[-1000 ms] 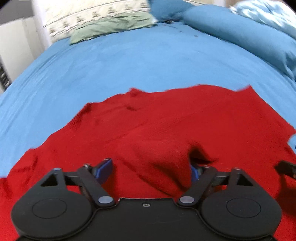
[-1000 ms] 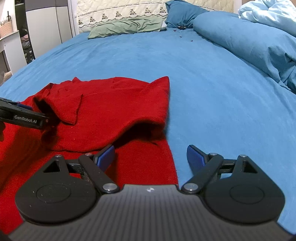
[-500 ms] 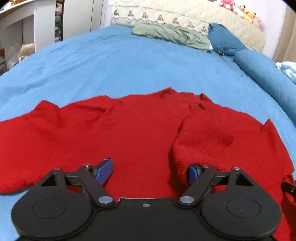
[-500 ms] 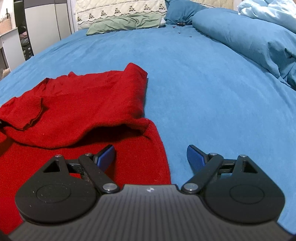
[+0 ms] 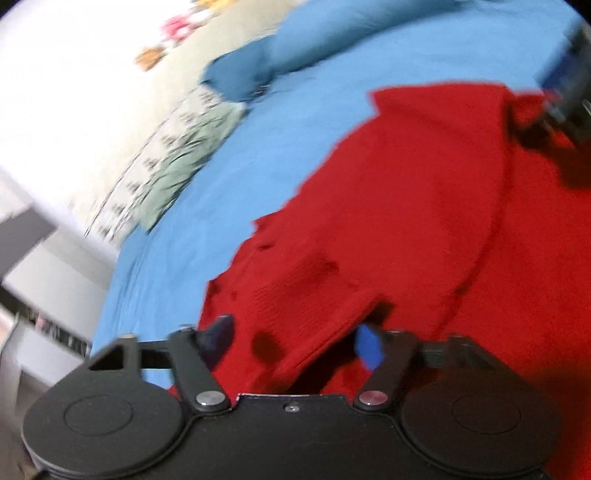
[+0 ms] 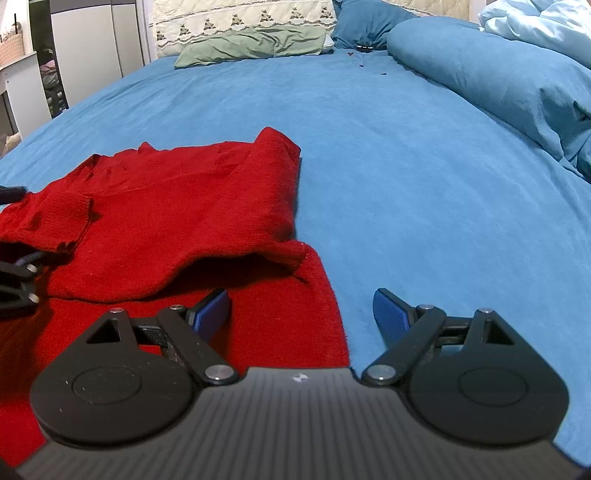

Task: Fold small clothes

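The left wrist view is smeared by motion, so the stuffed toys (image 5: 173,27) at the headboard are only coloured blobs. The right gripper (image 5: 565,88) is cut off by that picture's edge. The red sweater (image 6: 177,221) runs off the right wrist view's left and bottom edges, and the left gripper (image 6: 16,280) shows there only as a dark sliver, its jaws unreadable.
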The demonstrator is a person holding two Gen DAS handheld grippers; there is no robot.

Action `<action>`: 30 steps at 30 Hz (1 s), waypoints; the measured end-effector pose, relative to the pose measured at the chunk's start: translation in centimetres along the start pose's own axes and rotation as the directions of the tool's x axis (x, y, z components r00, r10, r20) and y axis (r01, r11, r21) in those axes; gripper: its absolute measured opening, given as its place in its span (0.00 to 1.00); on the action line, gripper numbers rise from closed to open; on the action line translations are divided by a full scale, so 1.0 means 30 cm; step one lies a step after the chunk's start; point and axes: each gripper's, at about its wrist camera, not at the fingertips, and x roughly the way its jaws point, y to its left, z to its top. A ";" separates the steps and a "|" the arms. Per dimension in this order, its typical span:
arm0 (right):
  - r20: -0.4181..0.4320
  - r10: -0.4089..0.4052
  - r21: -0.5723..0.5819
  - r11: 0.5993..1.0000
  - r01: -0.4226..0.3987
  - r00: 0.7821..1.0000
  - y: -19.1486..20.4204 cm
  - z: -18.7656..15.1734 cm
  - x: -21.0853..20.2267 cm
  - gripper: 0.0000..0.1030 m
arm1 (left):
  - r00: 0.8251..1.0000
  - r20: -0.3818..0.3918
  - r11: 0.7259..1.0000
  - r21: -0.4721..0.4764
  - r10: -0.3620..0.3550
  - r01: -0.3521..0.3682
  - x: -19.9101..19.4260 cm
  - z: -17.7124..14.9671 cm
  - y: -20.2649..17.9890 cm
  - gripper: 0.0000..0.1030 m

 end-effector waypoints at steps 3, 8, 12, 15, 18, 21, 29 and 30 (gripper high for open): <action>0.002 0.004 0.001 1.000 -0.004 1.000 -0.003 0.002 0.001 0.98 | 0.998 -0.008 0.998 0.010 -0.061 0.061 0.012 -0.014 -0.005 0.10; 0.008 0.011 -0.004 1.000 -0.011 1.000 -0.009 0.000 0.000 0.98 | 0.998 -0.011 0.961 -0.269 -0.065 0.060 0.009 -0.060 0.139 0.07; 0.010 0.016 -0.010 1.000 -0.016 1.000 -0.011 -0.002 0.003 0.98 | 0.998 -0.035 0.757 -0.654 -0.047 0.012 -0.009 -0.201 0.345 0.07; 0.008 0.017 -0.011 1.000 -0.017 1.000 -0.011 0.002 0.005 0.98 | 0.998 -0.061 0.588 -0.808 -0.026 -0.034 -0.017 -0.337 0.428 0.08; 0.007 0.020 -0.024 1.000 -0.020 1.000 -0.006 0.008 0.007 0.98 | 0.996 -0.061 0.463 -0.886 -0.070 -0.021 -0.003 -0.446 0.459 0.11; 0.000 0.020 -0.046 0.999 -0.020 1.000 0.000 0.015 0.011 0.98 | 0.995 -0.029 0.401 -0.916 -0.101 0.014 -0.001 -0.499 0.452 0.25; 0.025 0.004 -0.134 0.991 -0.001 1.000 0.039 0.038 0.043 0.98 | 0.996 0.020 0.346 -0.937 -0.087 0.049 -0.023 -0.508 0.462 0.04; 0.034 -0.003 -0.149 0.989 0.008 0.999 0.043 0.042 0.046 0.98 | 0.998 0.021 0.339 -0.940 -0.062 0.040 -0.027 -0.510 0.473 0.04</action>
